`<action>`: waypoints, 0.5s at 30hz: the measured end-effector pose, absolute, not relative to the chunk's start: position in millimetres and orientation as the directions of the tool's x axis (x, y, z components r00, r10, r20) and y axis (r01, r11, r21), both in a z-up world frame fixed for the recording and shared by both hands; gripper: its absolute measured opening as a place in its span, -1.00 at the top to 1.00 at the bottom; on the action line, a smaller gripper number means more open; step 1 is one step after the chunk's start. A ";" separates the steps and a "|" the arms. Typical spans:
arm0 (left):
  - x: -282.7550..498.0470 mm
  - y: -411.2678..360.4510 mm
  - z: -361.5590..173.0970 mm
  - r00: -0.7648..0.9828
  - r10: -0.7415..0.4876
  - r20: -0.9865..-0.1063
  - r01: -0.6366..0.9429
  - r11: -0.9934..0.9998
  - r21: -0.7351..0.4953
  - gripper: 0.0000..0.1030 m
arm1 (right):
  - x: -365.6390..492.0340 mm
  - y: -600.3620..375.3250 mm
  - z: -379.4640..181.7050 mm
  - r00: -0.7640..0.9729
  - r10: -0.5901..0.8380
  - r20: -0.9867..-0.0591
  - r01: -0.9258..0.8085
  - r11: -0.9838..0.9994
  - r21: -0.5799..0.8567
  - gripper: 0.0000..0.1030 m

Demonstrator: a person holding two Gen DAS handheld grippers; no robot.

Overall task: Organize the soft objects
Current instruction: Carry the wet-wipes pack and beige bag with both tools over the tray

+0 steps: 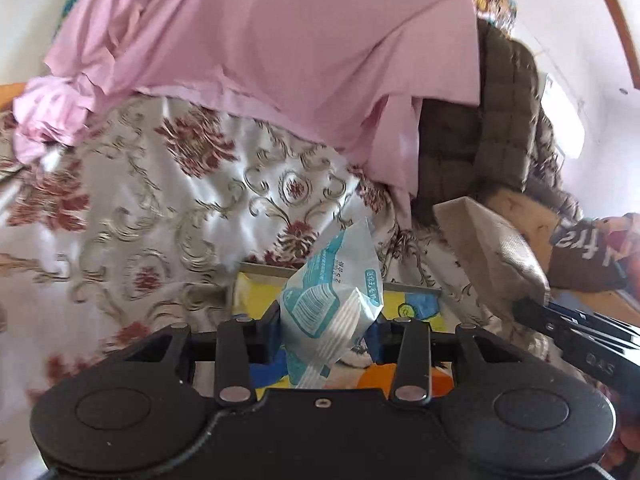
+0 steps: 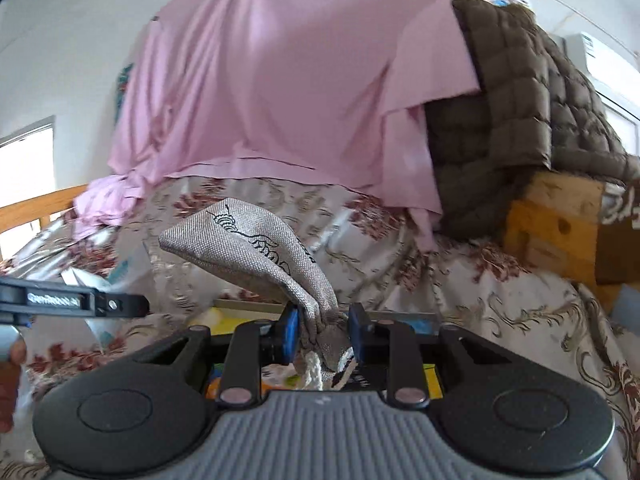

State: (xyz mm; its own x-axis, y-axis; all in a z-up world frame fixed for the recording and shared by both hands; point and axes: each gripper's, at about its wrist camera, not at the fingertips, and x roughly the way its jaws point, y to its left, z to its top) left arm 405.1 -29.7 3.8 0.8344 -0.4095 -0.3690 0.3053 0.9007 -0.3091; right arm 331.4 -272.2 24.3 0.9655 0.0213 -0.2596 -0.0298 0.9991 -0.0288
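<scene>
Left hand-held gripper [image 1: 326, 334] is clenched on a blue-and-white wipes pack [image 1: 334, 292]; its blue pads press the pack's lower part from both sides. The pack's long axis runs away from the camera and upward, with its crimped end pointing toward the pink sheet [image 1: 280, 52] and leaning slightly right. It is lifted above the floral bedspread [image 1: 132, 216], not resting on it.

Right hand-held gripper [image 2: 324, 334] grips a grey woven pouch [image 2: 256, 248] by its gathered neck, where the cloth bunches between the blue pads and a white cord [image 2: 314, 372] hangs below. The pouch's long axis runs from the pads up and to the left, its closed bottom pointing left; black line drawing runs along its side. It too is held above the bedspread. In the left wrist view the pouch [image 1: 488, 256] sits just to the right of the pack, apart from it.

Beneath both grippers lies a flat picture board [image 1: 416, 308] with yellow, blue and orange patches, on the bedspread. The surface is a bed covered in shiny cream fabric with maroon flowers and scrolls. Further back, the pink sheet drapes over a raised bulk, with a crumpled end at the left. A brown quilted jacket [image 2: 516, 112] lies to its right, partly over a wooden box [image 2: 556, 224]. White walls stand behind, with a window [image 2: 24, 156] at the left and a wooden bed rail [image 2: 36, 208] below it.
</scene>
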 end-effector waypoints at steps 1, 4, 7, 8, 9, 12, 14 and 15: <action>415.8 -36.3 1.2 0.828 -0.410 -0.384 0.301 0.901 -0.313 0.17 | 336.1 -274.6 23.4 0.965 0.008 -0.260 -0.016 0.999 -0.027 0.44; 442.7 -52.3 -8.0 0.808 -0.396 -0.437 0.280 0.909 -0.308 0.17 | 350.5 -278.6 18.6 0.963 -0.022 -0.269 0.022 1.000 -0.002 0.43; 463.7 -68.3 -19.1 0.784 -0.347 -0.514 0.246 0.935 -0.256 0.17 | 367.3 -278.8 10.9 0.950 -0.026 -0.312 0.039 0.999 0.036 0.43; 468.0 -71.0 -23.8 0.775 -0.334 -0.537 0.238 0.941 -0.241 0.17 | 371.0 -277.5 8.0 0.942 -0.024 -0.335 0.040 0.998 0.042 0.43; 472.5 -74.1 -27.3 0.766 -0.319 -0.558 0.232 0.947 -0.223 0.17 | 376.2 -276.3 4.3 0.933 -0.020 -0.360 0.040 0.998 0.048 0.43; 478.8 -76.0 -36.1 0.742 -0.295 -0.602 0.219 0.955 -0.198 0.17 | 384.3 -273.4 -2.7 0.910 -0.022 -0.414 0.047 0.998 0.050 0.42; 482.2 -78.2 -39.6 0.722 -0.299 -0.624 0.223 0.954 -0.199 0.17 | 387.5 -273.3 -5.2 0.893 -0.017 -0.451 0.051 0.997 0.062 0.41; 482.8 -80.1 -40.3 0.716 -0.300 -0.631 0.229 0.954 -0.194 0.17 | 389.2 -274.2 -6.3 0.883 -0.012 -0.470 0.052 0.996 0.070 0.40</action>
State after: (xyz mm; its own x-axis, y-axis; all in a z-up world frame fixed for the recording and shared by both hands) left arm 482.8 -80.1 -40.3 0.7157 -0.2995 -0.6309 0.2286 0.9541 -0.1937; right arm 389.2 -274.2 -6.3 0.8827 -0.0125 -0.4698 0.0515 0.9962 0.0704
